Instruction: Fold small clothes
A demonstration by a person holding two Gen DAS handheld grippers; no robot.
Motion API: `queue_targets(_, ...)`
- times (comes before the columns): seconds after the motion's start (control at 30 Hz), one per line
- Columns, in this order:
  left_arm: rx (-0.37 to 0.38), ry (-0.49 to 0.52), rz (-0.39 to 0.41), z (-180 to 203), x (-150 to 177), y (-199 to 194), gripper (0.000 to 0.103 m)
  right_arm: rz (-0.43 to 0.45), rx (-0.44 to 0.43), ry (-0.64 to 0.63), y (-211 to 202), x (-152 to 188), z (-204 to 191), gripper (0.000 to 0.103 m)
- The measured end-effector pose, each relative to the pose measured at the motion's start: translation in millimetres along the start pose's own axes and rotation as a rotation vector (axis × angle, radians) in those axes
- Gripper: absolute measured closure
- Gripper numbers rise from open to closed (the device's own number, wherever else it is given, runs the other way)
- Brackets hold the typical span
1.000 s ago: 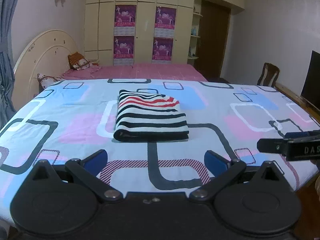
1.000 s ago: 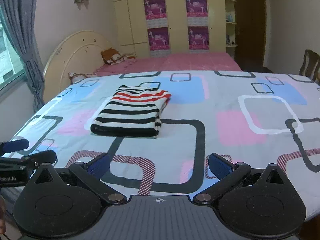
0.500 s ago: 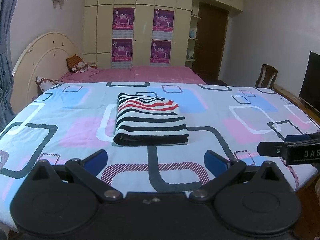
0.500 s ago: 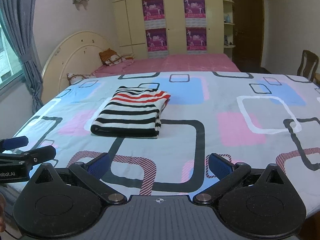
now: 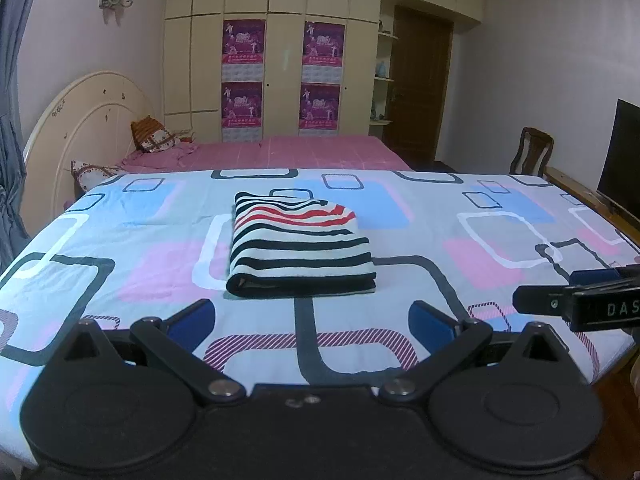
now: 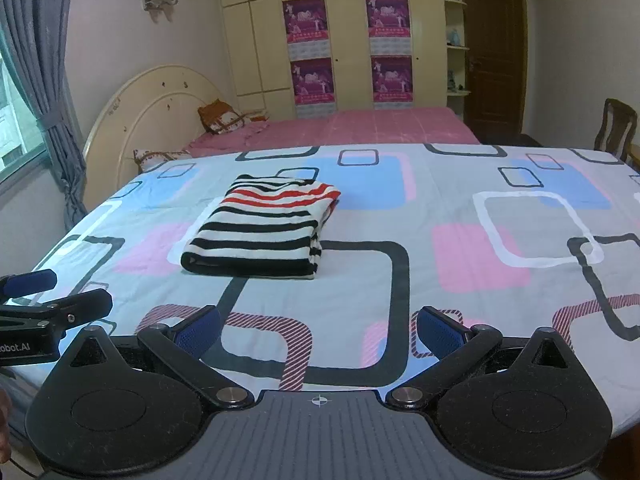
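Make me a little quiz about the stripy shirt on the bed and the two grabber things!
1. True or false: the striped garment lies folded on the patterned sheet.
2. Which stripes are nearest the far end of the garment: A red, B green, C yellow?
3. Fill in: the left gripper and right gripper are both ____.

Key: 1 true. 2 A. 3 open, holding nothing.

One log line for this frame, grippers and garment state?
left gripper: open, empty | right gripper: open, empty | striped garment: folded, on bedsheet, untouched
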State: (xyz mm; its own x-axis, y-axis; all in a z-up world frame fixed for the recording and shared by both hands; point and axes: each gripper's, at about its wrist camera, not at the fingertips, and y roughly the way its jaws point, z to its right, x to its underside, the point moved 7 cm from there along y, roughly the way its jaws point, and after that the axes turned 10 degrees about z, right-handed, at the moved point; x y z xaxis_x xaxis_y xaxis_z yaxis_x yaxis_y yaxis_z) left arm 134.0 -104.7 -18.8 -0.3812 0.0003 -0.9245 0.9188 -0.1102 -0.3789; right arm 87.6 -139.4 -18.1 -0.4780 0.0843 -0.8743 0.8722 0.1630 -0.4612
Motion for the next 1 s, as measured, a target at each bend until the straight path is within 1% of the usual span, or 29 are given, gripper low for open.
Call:
queue_targets(0.63, 0.003, 0.003, 0.009, 0.8, -1.8, -0.7, 0.000, 0.011, -0.006, -0.014, -0.9, -1.4, -1.0, 0.000)
queue_targets(1.0, 0.007, -0.001, 0.014, -0.5, -2.6, -1.7, 0.000, 0.001, -0.019, -0.016, 1.6, 0.8, -5.3, 0.000)
